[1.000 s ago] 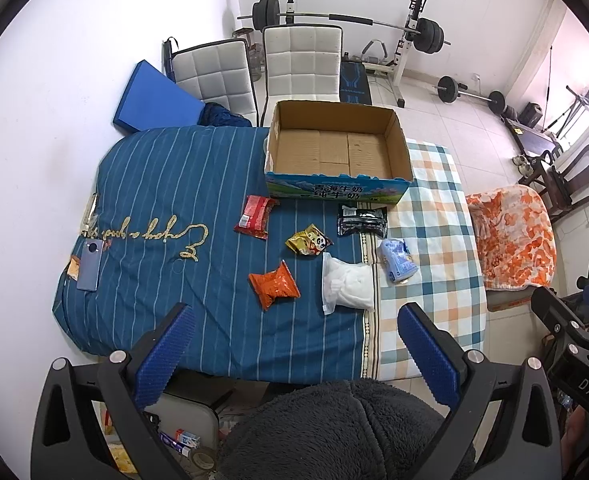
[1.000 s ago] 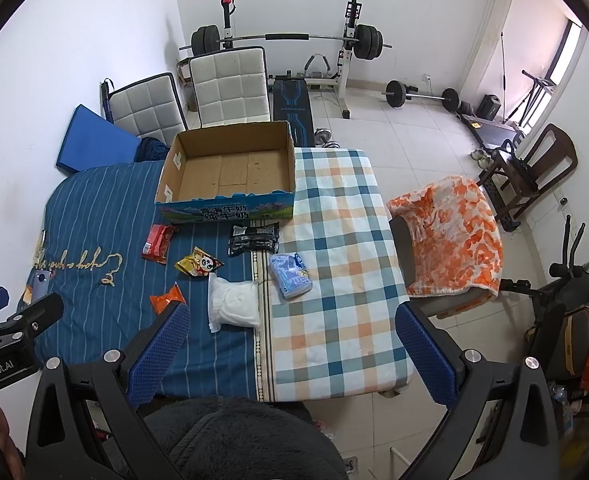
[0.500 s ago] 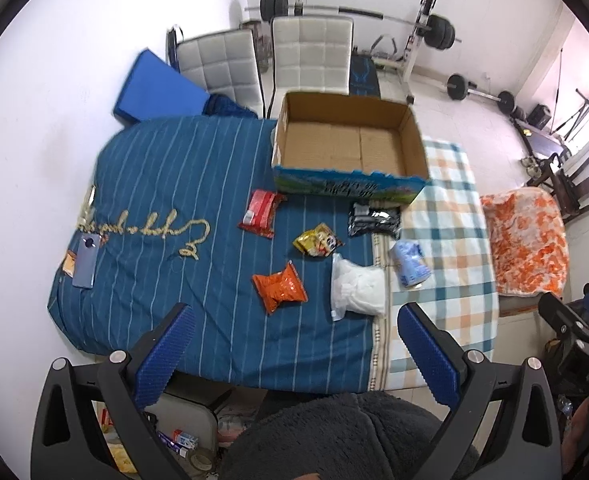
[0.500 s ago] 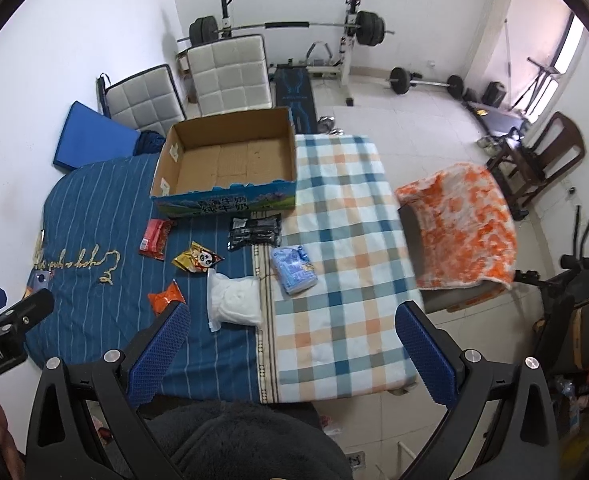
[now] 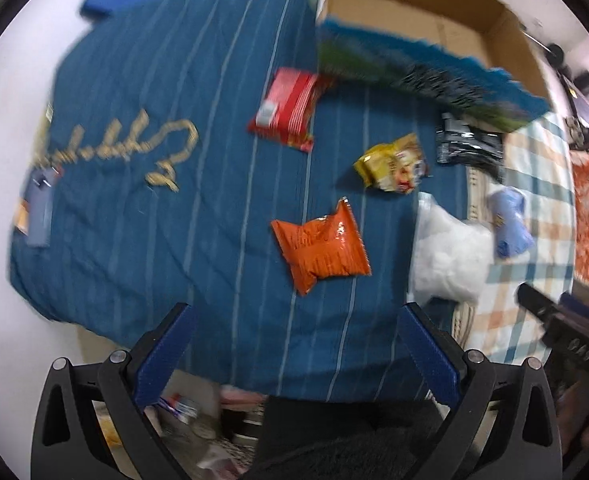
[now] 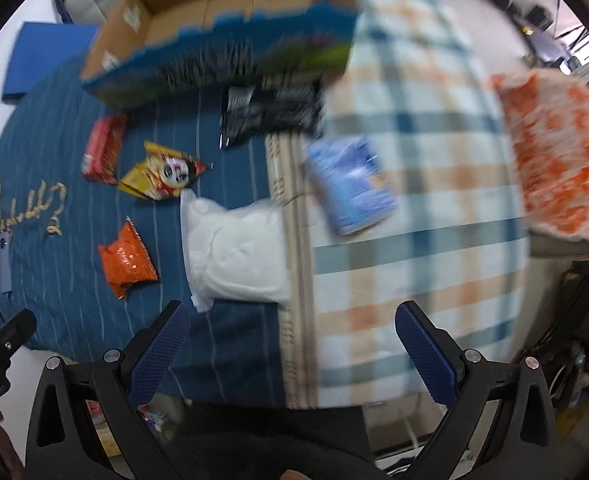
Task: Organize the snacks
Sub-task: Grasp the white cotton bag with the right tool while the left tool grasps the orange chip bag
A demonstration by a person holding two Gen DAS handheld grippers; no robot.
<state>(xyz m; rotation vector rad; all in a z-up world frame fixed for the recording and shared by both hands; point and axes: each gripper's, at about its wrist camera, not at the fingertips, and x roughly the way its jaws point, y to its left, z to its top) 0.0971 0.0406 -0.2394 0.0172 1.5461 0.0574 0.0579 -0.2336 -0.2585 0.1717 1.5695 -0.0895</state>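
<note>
Several snack packs lie on the cloth-covered table: an orange bag (image 5: 322, 248) (image 6: 128, 258), a yellow bag (image 5: 394, 162) (image 6: 162, 172), a red pack (image 5: 290, 108) (image 6: 102, 148), a black pack (image 5: 468, 146) (image 6: 270, 110), a white bag (image 5: 448, 254) (image 6: 236, 250) and a light blue pack (image 5: 510, 222) (image 6: 352, 184). Behind them stands an empty cardboard box (image 5: 430, 28) (image 6: 230, 20). My left gripper (image 5: 294, 354) is open, hovering just short of the orange bag. My right gripper (image 6: 290, 352) is open, near the white bag and the seam between the two cloths.
A blue striped cloth (image 5: 174, 220) covers the table's left part, a checked cloth (image 6: 414, 240) its right. A phone (image 5: 40, 212) lies at the left edge. An orange-patterned chair (image 6: 554, 152) stands on the right. Clutter sits on the floor under the near table edge.
Both grippers have dropped and moved forward toward the table, so the snacks and box look much larger. Both views are motion-blurred. Nothing has been picked up.
</note>
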